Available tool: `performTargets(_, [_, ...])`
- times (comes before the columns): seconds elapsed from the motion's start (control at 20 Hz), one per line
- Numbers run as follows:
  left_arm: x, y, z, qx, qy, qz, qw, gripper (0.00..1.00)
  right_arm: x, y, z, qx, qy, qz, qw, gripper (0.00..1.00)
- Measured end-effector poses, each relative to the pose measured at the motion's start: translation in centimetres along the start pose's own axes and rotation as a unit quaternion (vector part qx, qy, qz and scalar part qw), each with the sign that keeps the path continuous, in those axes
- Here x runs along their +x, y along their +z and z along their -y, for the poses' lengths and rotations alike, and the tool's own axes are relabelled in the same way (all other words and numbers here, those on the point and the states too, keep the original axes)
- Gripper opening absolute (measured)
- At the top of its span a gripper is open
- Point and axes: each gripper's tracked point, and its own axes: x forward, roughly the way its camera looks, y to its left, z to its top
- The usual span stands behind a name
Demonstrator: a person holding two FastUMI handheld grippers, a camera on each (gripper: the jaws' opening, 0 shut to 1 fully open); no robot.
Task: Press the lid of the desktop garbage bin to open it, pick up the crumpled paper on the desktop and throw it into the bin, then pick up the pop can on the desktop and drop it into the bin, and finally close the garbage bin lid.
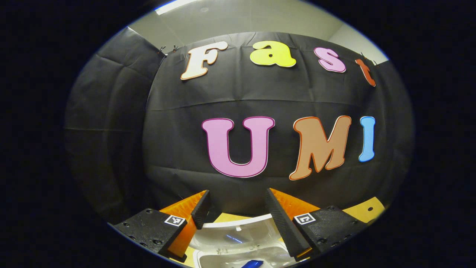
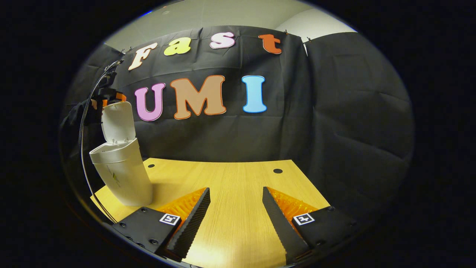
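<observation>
Fingers of the left hand-held gripper (image 1: 238,208) spread wide above the open bin (image 2: 121,171); right hand-held gripper (image 2: 236,204) wide, empty.

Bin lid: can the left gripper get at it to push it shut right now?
Probably yes. The left gripper hovers open just above the bin, whose lid stands upright, and nothing sits between them.

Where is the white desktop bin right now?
In the right gripper view, the white plastic bin stands at the wooden table's left edge, lid up.
</observation>
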Motion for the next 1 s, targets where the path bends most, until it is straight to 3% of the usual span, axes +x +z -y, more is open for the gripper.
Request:
performTargets(0.15, [-2.5, -0.5, 0.7, -0.002, -0.005, -0.002, 1.0, 0.94, 0.2, 0.1, -0.4, -0.004, 0.013, 0.001, 1.0, 0.94])
performTargets(0.5, [-7.1, -3.6, 2.1, -0.011, -0.007, -0.016, 1.0, 0.9, 0.3, 0.3, -0.2, -0.014, 0.038, 0.001, 0.999, 0.96])
performTargets(0.6, [-8.2, -5.0, 2.3, -0.016, -0.006, -0.026, 1.0, 0.95, 0.2, 0.2, 0.1, -0.016, 0.043, 0.0, 0.999, 0.94])
performTargets(0.7, [-9.2, -6.7, 2.7, -0.018, -0.004, -0.038, 0.999, 0.91, 0.1, 0.2, 0.2, -0.019, 0.049, -0.001, 0.999, 0.94])
performTargets(0.95, [-11.2, -11.0, 3.6, -0.026, -0.008, -0.075, 0.997, 0.94, 0.0, -0.1, 0.4, -0.032, 0.063, -0.007, 0.997, 0.96])
performTargets(1.0, [-11.5, -11.6, 3.8, -0.026, -0.01, -0.077, 0.997, 0.9, -0.1, -0.3, 0.4, -0.035, 0.065, -0.01, 0.997, 0.96])
